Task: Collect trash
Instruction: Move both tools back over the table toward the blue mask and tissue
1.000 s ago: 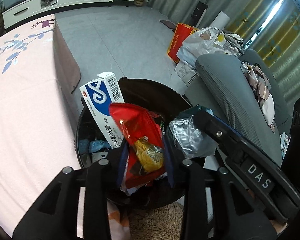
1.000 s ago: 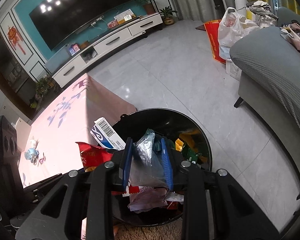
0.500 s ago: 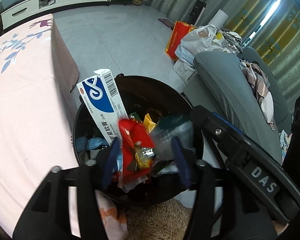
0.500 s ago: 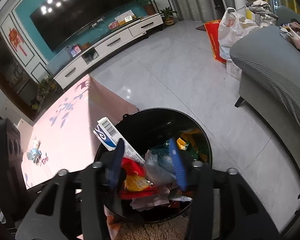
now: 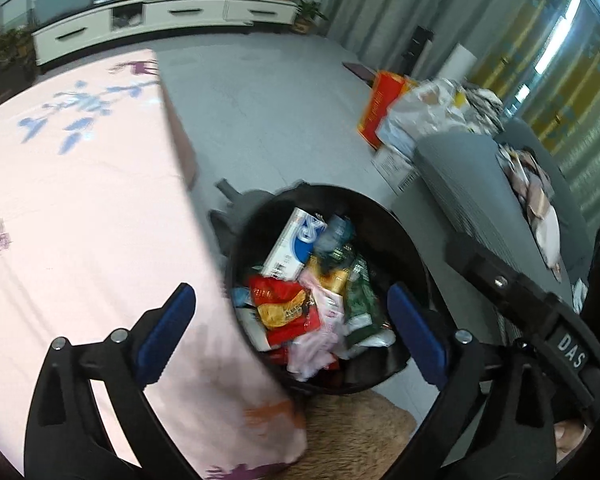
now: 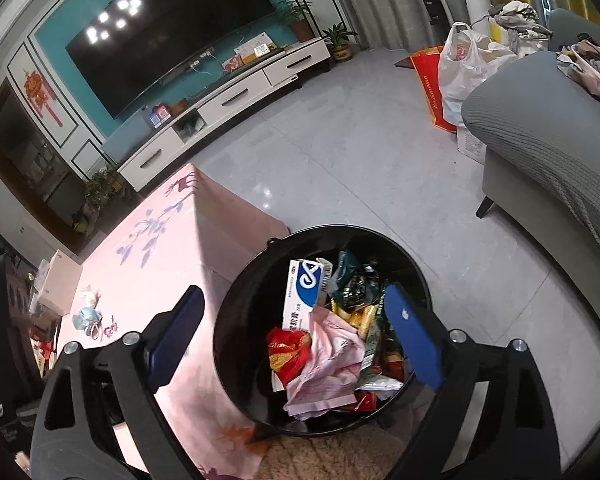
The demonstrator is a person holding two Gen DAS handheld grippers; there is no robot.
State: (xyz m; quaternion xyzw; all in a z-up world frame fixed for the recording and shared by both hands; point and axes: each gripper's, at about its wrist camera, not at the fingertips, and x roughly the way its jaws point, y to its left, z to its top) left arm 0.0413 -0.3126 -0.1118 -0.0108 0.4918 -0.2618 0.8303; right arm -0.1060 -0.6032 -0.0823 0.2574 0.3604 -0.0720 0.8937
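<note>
A round black trash bin (image 5: 404,240) (image 6: 236,304) stands on the floor beside the pink-clothed table. Inside lie a red snack wrapper (image 5: 284,308) (image 6: 290,350), a white and blue carton (image 5: 294,246) (image 6: 306,294), a pink wrapper (image 6: 328,364), green and gold packets (image 5: 356,292) and a dark foil bag (image 6: 350,276). My left gripper (image 5: 290,334) hangs above the bin, open wide and empty. My right gripper (image 6: 296,334) also hangs above the bin, open wide and empty.
The pink table (image 5: 80,208) (image 6: 160,248) lies left of the bin; small items (image 6: 88,316) sit on it. A grey sofa (image 5: 484,200) (image 6: 548,140) is to the right. A tan rug (image 5: 356,436) lies below. Bags (image 6: 468,64) stand far right, a TV cabinet (image 6: 228,108) at the back.
Both grippers opened and dropped their loads into the bin: the left let go the red wrapper, the right the foil bag. The carton fell in flat. Both grippers pulled back.
</note>
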